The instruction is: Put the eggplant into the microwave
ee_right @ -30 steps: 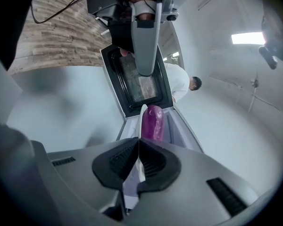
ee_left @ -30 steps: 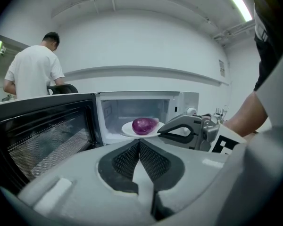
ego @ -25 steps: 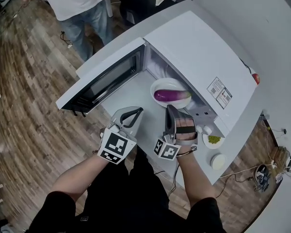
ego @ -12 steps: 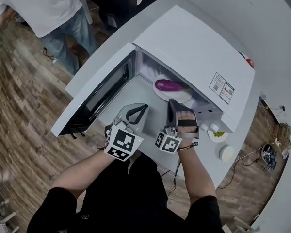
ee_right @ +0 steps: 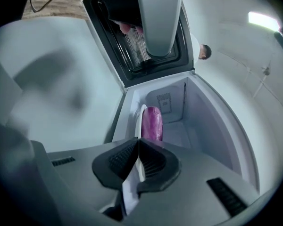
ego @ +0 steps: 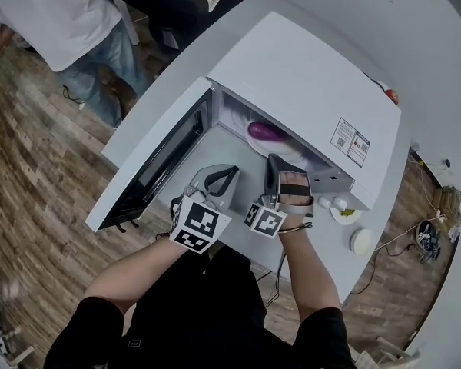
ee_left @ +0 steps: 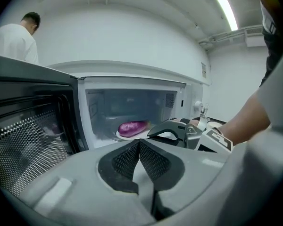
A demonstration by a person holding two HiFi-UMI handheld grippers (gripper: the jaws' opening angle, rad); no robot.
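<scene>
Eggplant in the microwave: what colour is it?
Purple, on the white plate; the eggplant shows best in the right gripper view.

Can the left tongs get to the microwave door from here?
Probably yes. The door stands open on the left, with nothing between it and the shut left tongs. The right tongs, clamped on the plate, are off that path.

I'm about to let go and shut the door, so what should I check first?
1. Eggplant lies on plate: ok.
2. Plate fully inside microwave: cannot tell.
3. Right hand-held gripper off the plate: not ok, shut on its rim.
4. Left hand-held gripper free for the door: ok, shut and empty.
5. Door wide open: ok.
</scene>
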